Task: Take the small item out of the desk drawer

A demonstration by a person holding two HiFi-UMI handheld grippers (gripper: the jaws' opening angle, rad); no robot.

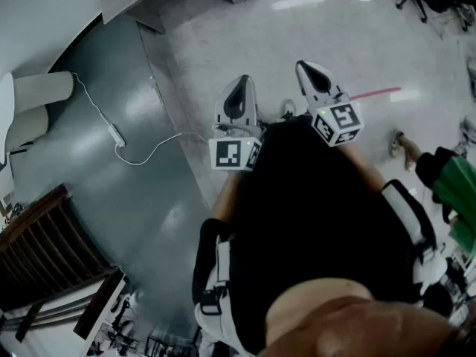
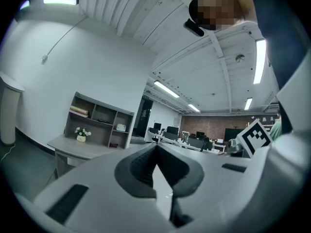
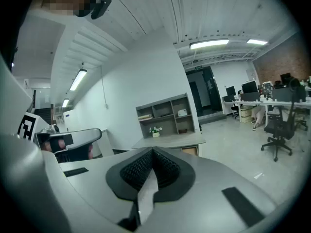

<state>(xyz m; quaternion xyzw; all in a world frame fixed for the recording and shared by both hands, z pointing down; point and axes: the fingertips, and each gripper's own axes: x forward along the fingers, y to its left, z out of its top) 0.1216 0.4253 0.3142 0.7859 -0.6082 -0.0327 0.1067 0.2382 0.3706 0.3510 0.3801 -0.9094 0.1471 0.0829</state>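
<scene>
Against the body at head-view centre, left gripper and right gripper ride with jaws together and empty, a carry posture. Table stands well apart at mid-frame; the small item is unseen, presumably inside its drawer.

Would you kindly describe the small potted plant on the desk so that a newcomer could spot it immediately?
Against the white wall stands a grey desk carrying an open shelf unit. The potted plant sits on the desktop at the unit's foot, toward its left end. It is the only thing there with white flowers and green leaves; the shelves hold only flat, boxy items.
</scene>
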